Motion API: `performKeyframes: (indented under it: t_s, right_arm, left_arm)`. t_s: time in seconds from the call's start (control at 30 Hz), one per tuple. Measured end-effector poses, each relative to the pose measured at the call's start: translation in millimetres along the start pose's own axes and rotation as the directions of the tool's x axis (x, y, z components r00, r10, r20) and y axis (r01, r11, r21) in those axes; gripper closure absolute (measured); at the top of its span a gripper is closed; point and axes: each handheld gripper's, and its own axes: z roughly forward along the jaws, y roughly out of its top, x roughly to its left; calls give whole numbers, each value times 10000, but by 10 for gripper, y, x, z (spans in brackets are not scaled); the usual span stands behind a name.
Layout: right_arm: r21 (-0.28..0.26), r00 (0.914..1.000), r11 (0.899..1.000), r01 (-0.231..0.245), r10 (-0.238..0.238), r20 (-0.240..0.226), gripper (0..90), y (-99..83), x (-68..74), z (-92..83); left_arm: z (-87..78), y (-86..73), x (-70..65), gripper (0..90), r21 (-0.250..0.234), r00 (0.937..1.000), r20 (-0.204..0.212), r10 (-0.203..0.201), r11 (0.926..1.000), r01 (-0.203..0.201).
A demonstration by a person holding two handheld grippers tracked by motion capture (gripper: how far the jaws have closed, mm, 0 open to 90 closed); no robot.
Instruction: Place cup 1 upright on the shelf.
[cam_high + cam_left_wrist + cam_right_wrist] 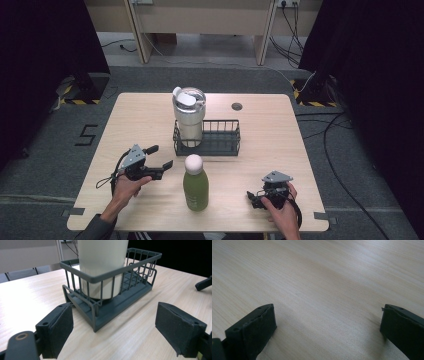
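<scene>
Left gripper [161,157], jaws spread wide and empty, is held by the left hand [131,186] just above the table [260,150] near its front-left part. From the high view its jaws point toward the rack [207,138], with bare wood between. The left gripper view shows what the high view cannot: the rack's near corner [95,315] in close detail, its thin upright bars and solid floor, seen between the two pads [61,330]. There the tumbler [102,267] stands inside the rack at its near end, but its upper part is cut off by the frame's top; the high view supplies the lid [188,97]. A dark tip at the right edge of the left gripper view is too cropped to identify.

Right gripper [256,199], held by the right hand [282,212] near the front-right corner, rests low over the table. In the high view its jaws are small, dark and hard to separate; the right gripper view settles it, with the pads [252,332] far apart and plain wood between.

The green bottle [196,186] with a white cap stands upright between the two grippers, apart from both and just in front of the rack. Open tabletop lies right of the rack and along the far edge, where a small round grommet [237,106] sits.
</scene>
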Motion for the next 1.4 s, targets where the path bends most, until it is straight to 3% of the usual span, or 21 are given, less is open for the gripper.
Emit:
performKeyframes:
  t_s: [0.37,0.5,0.9,1.23,1.4]
  right_arm:
    - [2,10000,10000,2,-2,-1,5,0,0,0]
    - [-13,10000,10000,38,-38,-3,5,-1,-2,2]
    - [-4,10000,10000,5,-5,3,6,0,1,0]
    - [-2,10000,10000,3,-3,0,6,0,2,0]
    - [-6,10000,10000,10,-10,5,7,0,2,0]
  left_arm:
    - [-127,-122,-55,146,298,10000,53,59,9995,-61]
    - [-145,-173,-91,146,546,9994,314,-135,9984,118]
    - [-247,-271,-163,146,1079,9986,528,-100,9942,42]
    - [-277,-339,-192,147,1999,9983,409,419,9786,-492]
    - [-268,-369,-179,147,2438,9986,506,154,9694,-273]
